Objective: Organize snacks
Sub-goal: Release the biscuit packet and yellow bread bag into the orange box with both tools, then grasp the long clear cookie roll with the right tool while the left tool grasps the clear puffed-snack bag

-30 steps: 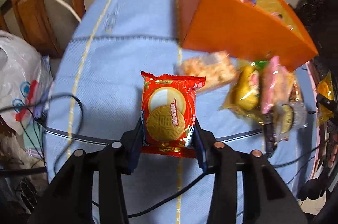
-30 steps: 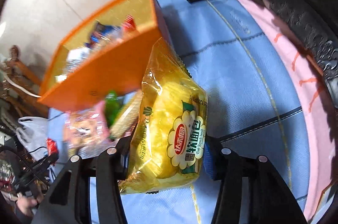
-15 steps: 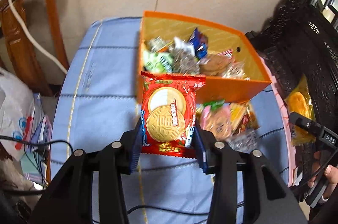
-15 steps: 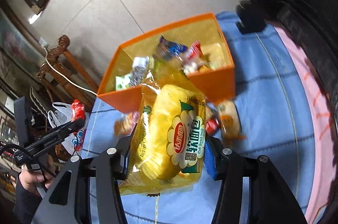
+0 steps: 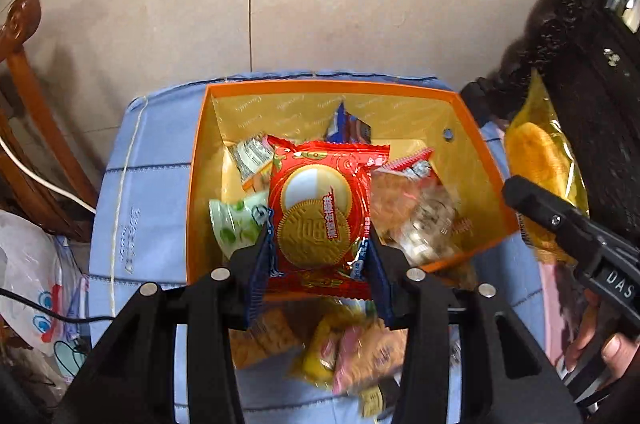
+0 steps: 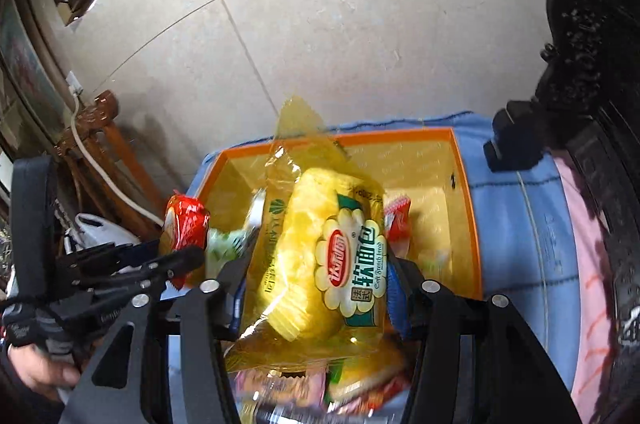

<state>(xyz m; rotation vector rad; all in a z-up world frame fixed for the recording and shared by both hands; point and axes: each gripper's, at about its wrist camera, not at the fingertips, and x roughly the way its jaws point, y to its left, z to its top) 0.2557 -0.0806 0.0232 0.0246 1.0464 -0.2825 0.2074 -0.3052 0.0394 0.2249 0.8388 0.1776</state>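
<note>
My left gripper (image 5: 320, 244) is shut on a red biscuit packet (image 5: 320, 203), which hangs above the open orange box (image 5: 332, 85). Several wrapped snacks lie inside the box. My right gripper (image 6: 320, 276) has a yellow soft-bread packet (image 6: 320, 244) between its pads over the same box. Its jaws are opening, and the pads still touch the wrapper. In the right wrist view the red biscuit packet (image 6: 184, 224) shows at the left in the left gripper (image 6: 188, 256). In the left wrist view the bread packet (image 5: 536, 151) shows at the right.
The box stands on a table under a blue cloth (image 5: 148, 183). Loose snack packets (image 5: 340, 356) lie in front of the box, below my fingers. A wooden chair (image 5: 36, 103) and a white plastic bag (image 5: 28, 284) are at the left, and dark carved furniture (image 5: 592, 63) is at the right.
Both grippers rose and moved forward with their packets, from in front of the box's side to above its open top. The right jaws stand slightly wider.
</note>
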